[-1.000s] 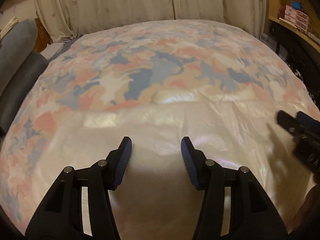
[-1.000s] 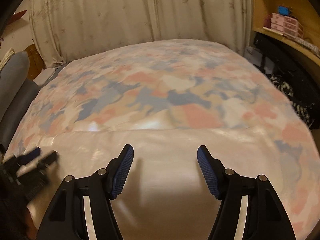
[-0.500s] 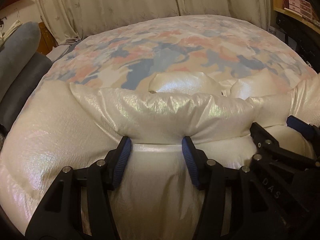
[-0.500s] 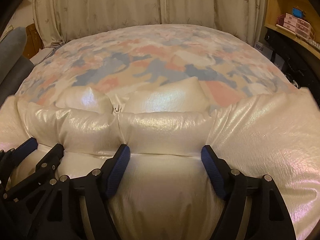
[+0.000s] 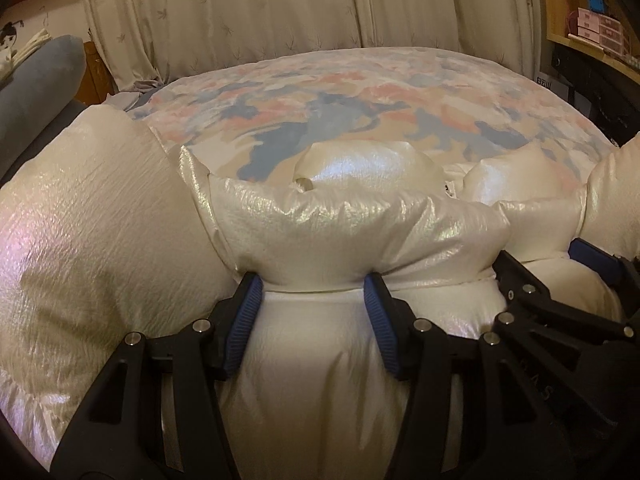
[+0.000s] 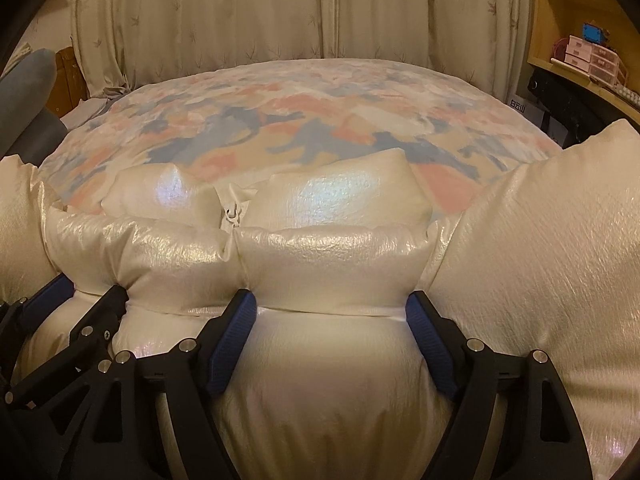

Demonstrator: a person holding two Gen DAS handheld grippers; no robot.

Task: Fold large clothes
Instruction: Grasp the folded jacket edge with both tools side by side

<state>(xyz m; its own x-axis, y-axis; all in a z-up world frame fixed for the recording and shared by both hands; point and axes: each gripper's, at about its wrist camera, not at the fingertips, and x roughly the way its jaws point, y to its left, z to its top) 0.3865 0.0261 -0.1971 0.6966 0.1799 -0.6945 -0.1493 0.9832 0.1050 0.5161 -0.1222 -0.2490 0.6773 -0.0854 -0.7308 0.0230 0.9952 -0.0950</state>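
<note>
A puffy, shiny cream down jacket (image 5: 340, 220) lies on a bed, bunched up in front of both cameras; it also fills the right wrist view (image 6: 332, 256). My left gripper (image 5: 314, 292) has its jaws wide apart, pressed into the jacket's padding, with a puffy section bulging between the blue pads. My right gripper (image 6: 332, 312) is likewise wide apart and pushed into the padding, just right of the zipper (image 6: 231, 214). The two grippers sit side by side; the right one shows in the left wrist view (image 5: 560, 276). The collar flaps (image 6: 340, 192) stand up beyond them.
The bed has a pastel patterned cover (image 5: 360, 104) stretching back to cream curtains (image 5: 280, 8). A grey cushion (image 5: 36, 76) lies at the left. Wooden shelves with pink boxes (image 6: 588, 56) and dark gear stand at the right.
A second ago both grippers hovered over the flat jacket. They pushed forward into it, bunching the padding up toward the collar; the sleeves now bulge at both sides.
</note>
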